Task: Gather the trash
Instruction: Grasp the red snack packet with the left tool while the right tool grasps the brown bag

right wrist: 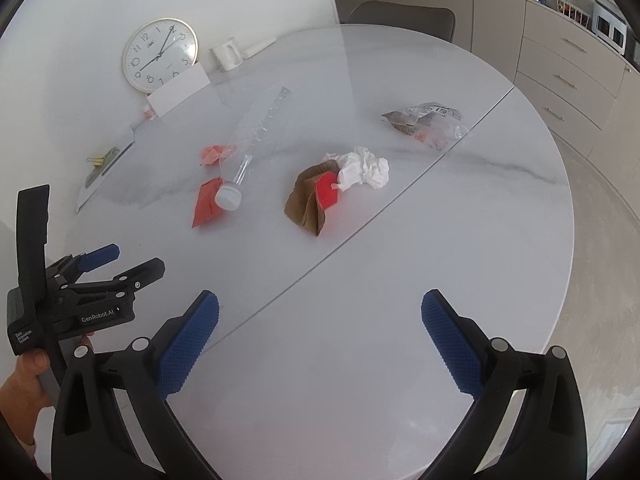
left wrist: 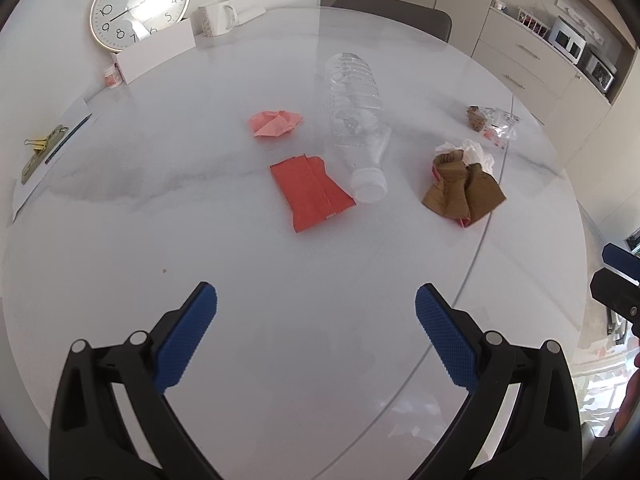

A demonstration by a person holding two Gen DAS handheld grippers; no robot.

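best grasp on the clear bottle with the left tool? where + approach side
Grip the neck just behind the white cap. The clear bottle lies on its side with the cap end pointing toward the left tool, which is open. Come from above, fingers across the neck: it is narrow and stiffer than the ribbed body. The cap touches the red paper, so lift straight up.
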